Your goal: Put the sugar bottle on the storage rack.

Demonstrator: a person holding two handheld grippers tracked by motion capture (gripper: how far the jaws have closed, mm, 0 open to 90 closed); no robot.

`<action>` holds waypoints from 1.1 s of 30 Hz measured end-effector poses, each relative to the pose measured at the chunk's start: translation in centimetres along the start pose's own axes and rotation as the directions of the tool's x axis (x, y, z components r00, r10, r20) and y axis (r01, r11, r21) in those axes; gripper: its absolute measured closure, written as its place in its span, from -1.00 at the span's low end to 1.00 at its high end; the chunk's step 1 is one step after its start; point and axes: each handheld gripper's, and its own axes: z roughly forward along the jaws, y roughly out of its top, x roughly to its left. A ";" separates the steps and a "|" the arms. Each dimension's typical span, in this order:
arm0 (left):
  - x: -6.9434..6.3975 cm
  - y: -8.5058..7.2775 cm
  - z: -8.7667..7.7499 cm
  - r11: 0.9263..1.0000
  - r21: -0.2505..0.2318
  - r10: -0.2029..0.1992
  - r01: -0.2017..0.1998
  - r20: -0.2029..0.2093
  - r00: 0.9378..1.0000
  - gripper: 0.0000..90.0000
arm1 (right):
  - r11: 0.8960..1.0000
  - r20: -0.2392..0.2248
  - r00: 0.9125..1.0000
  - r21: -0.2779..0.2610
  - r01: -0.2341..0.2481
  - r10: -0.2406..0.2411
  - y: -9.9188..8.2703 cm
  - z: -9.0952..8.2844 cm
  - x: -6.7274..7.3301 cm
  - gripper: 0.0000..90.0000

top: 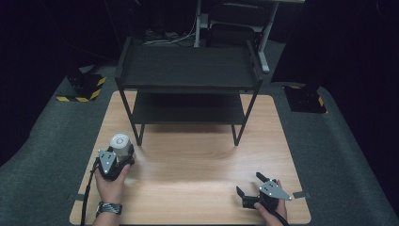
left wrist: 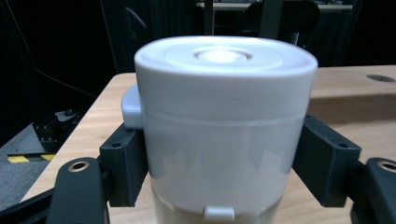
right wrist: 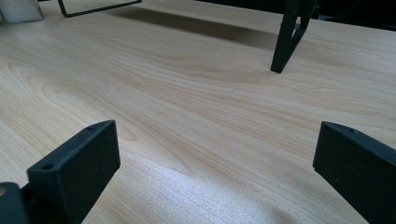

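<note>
A round container (top: 120, 143) with a white lid and a clear lower body stands upright on the wooden table (top: 197, 155), left of centre. My left gripper (top: 122, 154) reaches it from the near side. In the left gripper view its black jaws press on both sides of the container (left wrist: 224, 121), so the left gripper (left wrist: 224, 177) is shut on it. My right gripper (top: 248, 182) rests low near the table's front right edge, open. Between the wide-apart jaws of the right gripper (right wrist: 215, 163) there is only bare wood.
A black two-level metal rack (top: 188, 70) stands on the far half of the table, its front legs just beyond the container. One rack leg (right wrist: 285, 37) rises ahead of the right gripper. Grey carpet surrounds the table.
</note>
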 end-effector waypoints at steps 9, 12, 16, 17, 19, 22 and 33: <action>0.3 -0.1 0.1 1.000 -0.007 0.000 0.000 0.010 1.000 -0.32 | 1.000 -0.001 1.000 0.000 0.001 -0.001 0.0 0.0 0.0 -0.99; 0.6 -0.1 0.0 1.000 -0.008 0.004 -0.003 0.031 1.000 -0.32 | 1.000 0.001 1.000 -0.003 0.003 -0.003 0.0 0.0 0.0 -0.99; 0.5 0.0 -0.5 1.000 -0.006 0.011 -0.011 0.055 0.998 -0.31 | 1.000 0.000 1.000 -0.003 0.003 -0.003 0.0 0.0 0.0 -0.99; 0.4 0.0 -0.7 1.000 -0.009 0.016 -0.015 0.057 0.998 -0.31 | 1.000 0.001 1.000 -0.002 0.003 -0.003 0.0 0.0 0.0 -0.99; 0.1 0.0 -1.2 1.000 -0.026 0.016 -0.014 0.069 0.997 -0.31 | 1.000 0.001 1.000 -0.004 0.003 -0.003 -0.1 0.0 0.1 -0.99; -0.2 0.2 -1.6 0.999 -0.032 0.015 -0.012 0.080 0.997 -0.31 | 1.000 0.002 1.000 -0.005 0.003 -0.003 -0.1 0.0 0.1 -0.99; -2.5 1.0 -3.1 0.999 -0.043 0.009 -0.004 0.120 0.993 -0.31 | 1.000 -0.002 1.000 -0.009 0.003 -0.003 -0.2 -0.1 0.0 -0.99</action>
